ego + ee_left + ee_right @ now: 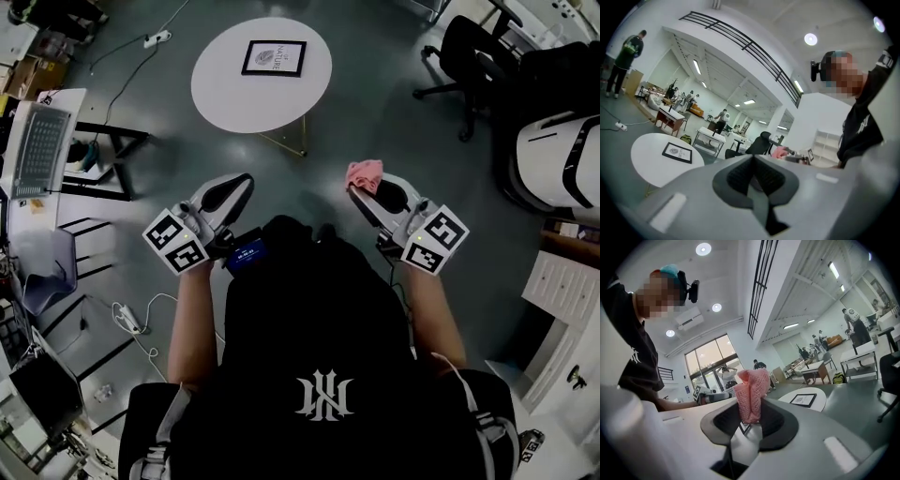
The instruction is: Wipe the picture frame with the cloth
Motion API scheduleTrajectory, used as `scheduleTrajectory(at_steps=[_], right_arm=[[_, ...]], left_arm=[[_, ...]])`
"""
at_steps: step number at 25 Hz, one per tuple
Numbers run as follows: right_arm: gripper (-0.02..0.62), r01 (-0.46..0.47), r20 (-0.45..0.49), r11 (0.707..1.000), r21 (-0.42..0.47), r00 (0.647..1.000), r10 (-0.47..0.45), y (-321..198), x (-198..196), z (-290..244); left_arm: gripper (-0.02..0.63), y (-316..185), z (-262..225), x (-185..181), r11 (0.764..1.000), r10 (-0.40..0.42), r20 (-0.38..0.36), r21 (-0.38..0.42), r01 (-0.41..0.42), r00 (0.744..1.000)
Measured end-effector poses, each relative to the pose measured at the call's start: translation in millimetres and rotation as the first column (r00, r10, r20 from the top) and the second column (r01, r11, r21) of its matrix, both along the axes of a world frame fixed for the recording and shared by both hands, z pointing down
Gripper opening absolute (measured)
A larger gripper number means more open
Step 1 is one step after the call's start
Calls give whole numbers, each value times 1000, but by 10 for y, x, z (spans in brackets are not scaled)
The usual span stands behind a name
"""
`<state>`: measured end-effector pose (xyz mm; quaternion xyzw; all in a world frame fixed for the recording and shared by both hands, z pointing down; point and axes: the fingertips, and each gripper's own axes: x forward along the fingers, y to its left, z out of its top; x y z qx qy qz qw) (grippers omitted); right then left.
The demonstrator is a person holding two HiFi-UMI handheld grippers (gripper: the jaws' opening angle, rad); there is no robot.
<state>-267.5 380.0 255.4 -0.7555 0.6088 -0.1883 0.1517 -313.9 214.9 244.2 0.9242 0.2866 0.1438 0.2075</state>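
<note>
A black picture frame (274, 58) with a white print lies flat on a round white table (225, 94) ahead of me, some way off; it also shows as the frame (677, 153) and the frame (803, 400) in both gripper views. My right gripper (361, 185) is shut on a pink knitted cloth (365, 173), and the bunched cloth (751, 394) sticks up from between its jaws. My left gripper (242, 184) is shut with nothing in it. Both grippers are held close to my body, well short of the table.
A black office chair (469, 56) and a white machine (558, 159) stand at the right. A desk with a keyboard (39, 150) and black frames stands at the left; cables and a power strip (131, 323) lie on the grey floor. People stand far off in the hall.
</note>
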Motion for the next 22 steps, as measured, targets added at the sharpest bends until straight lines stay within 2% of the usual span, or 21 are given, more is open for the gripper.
scheduleTrajectory(at_steps=[6,9,11,14,15,19,22], right_arm=[[83,89,39,996,-27,995,-88,-167,470,201],[83,136,32,990,-44,990,-134,-473,723,242],[83,167,27,985,-55,986,-165,-681,912,234],[83,197,25,978,-68,980,-195,-899,1321,201],[83,204,23,976,-77,979,-203,-958,1474,191],[83,218,-14,967,-134,975,-222,-1318,2084,135],[83,226,-35,964,-138,972,-233,-1600,2441,53]], left_arm=[[3,-226,55,309,993,-111,-6,-37,110,994],[3,-506,172,504,987,-155,9,-43,155,988],[3,-718,225,656,978,-192,11,-85,192,981],[3,-1021,148,1024,948,-252,-28,-205,241,967],[3,-1115,122,1173,942,-266,-38,-222,251,963],[3,-1542,105,1773,938,-287,-33,-212,274,957],[3,-1765,35,2135,940,-292,-40,-199,279,956]])
